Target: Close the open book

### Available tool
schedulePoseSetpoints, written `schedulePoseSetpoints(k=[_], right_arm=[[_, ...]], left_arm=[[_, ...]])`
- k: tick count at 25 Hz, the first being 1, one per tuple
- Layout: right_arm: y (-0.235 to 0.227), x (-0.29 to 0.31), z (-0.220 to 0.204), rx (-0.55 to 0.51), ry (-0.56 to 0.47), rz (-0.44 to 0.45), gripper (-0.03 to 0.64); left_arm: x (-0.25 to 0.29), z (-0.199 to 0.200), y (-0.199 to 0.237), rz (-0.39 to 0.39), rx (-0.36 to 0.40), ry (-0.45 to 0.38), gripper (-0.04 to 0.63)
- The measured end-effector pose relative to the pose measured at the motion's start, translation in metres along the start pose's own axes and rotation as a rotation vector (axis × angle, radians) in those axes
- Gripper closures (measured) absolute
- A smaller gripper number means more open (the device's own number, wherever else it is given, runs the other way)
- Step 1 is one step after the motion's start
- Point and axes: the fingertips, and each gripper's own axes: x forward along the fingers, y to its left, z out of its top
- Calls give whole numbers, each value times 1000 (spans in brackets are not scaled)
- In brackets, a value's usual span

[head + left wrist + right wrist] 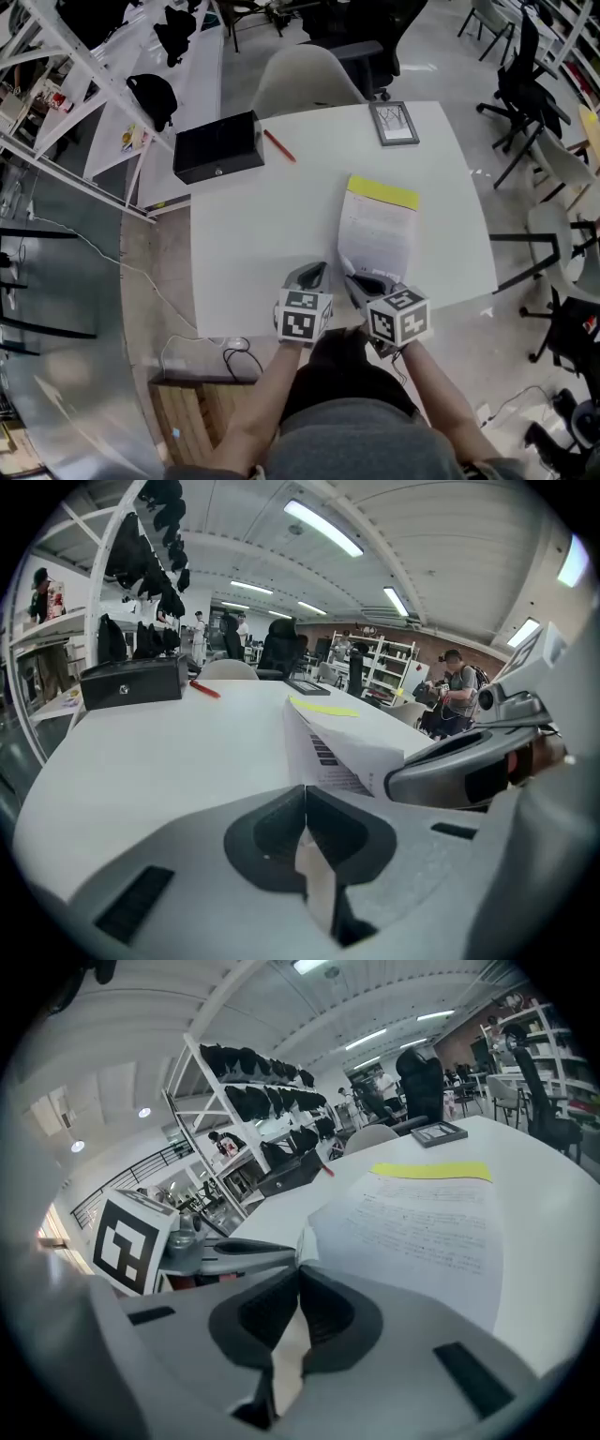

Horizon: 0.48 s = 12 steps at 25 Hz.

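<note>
White printed paper page (pixel 422 1222), yellow-banded, curled; corner pinched in right hand-held gripper (pixel 298 1262); left hand-held gripper (pixel 305 794) closed, empty.

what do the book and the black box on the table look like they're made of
The book: thin paper, matte white with print and a yellow band; its near leaf curls up softly. The black box: rigid, faintly glossy, with sharp edges and a small round fitting in front, so probably painted metal or hard plastic.
</note>
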Motion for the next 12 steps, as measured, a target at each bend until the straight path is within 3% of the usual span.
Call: schedulePoseSetpoints(k=[12], right_arm=[[-5,18,-13,-25,103,-50,603]], left_arm=[[-5,-4,14,33,-31,-4,588]])
